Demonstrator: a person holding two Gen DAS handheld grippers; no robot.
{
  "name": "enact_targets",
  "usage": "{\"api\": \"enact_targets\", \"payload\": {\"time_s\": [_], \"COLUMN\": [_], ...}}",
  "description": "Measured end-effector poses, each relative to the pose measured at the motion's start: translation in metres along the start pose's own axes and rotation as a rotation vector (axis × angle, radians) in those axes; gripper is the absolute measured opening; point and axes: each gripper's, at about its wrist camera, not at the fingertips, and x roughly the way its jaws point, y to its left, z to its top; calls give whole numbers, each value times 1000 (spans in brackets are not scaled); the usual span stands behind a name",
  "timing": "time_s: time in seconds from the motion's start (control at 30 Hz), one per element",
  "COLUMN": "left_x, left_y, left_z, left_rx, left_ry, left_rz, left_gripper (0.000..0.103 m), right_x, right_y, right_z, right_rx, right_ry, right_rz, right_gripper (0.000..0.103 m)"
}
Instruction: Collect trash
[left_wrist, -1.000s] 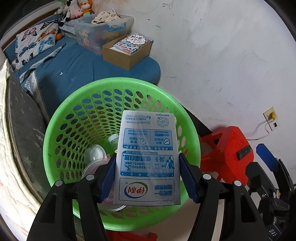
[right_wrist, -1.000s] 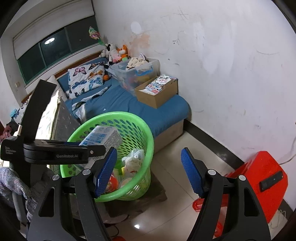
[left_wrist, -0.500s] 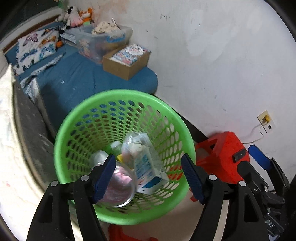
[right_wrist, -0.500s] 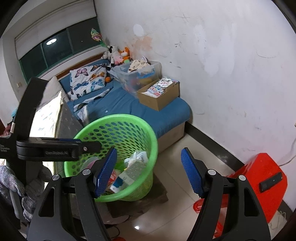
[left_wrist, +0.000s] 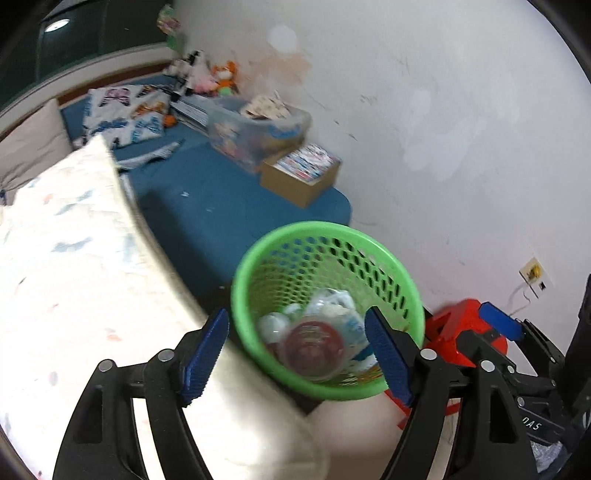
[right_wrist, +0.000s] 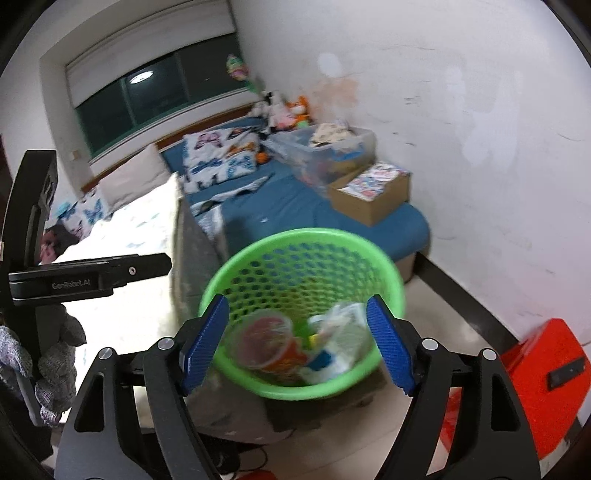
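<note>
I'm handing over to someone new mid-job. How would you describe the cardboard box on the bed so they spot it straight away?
Start at the blue bed that runs along the white wall. Near its foot end, above the green basket in the right wrist view, sits an open brown cardboard box. Unlike the clear plastic tub behind it, it is opaque brown and topped with colourful printed papers.

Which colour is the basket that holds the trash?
Bright green basket, with a perforated wall; the right wrist view shows it best.
</note>
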Motion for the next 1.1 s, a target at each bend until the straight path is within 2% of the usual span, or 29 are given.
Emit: {"api": "enact_targets", "payload": {"time_s": [0.2,0.33,0.53,0.87,1.0,1.1], "left_x": [-44,-73,-103,-141,-154,-158], "left_y": [48,80,123,171,185,191], "left_z": [-17,-31,-55,-95,-109,-118], "left_rx": [-44,-77,-134,-222,-271,-292], "left_ry": [-70,-105,-128,-170,-186,-191], "left_rz": [92,157,228,313,309,335], "left_gripper": [80,85,89,92,93,95], "right_x": [9,16,22,30,29,30], "right_y": [49,78,115,159,171,178], "right_z": [-3,-5,-4,-1,-5,-8], "right_rx": [-65,-92,-137,-187,-205,-213], "right_ry": [11,33,49,59,60,69], "right_rz": [62,112,149,198,196,201], "right_gripper": [79,81,83,90,92,96]}}
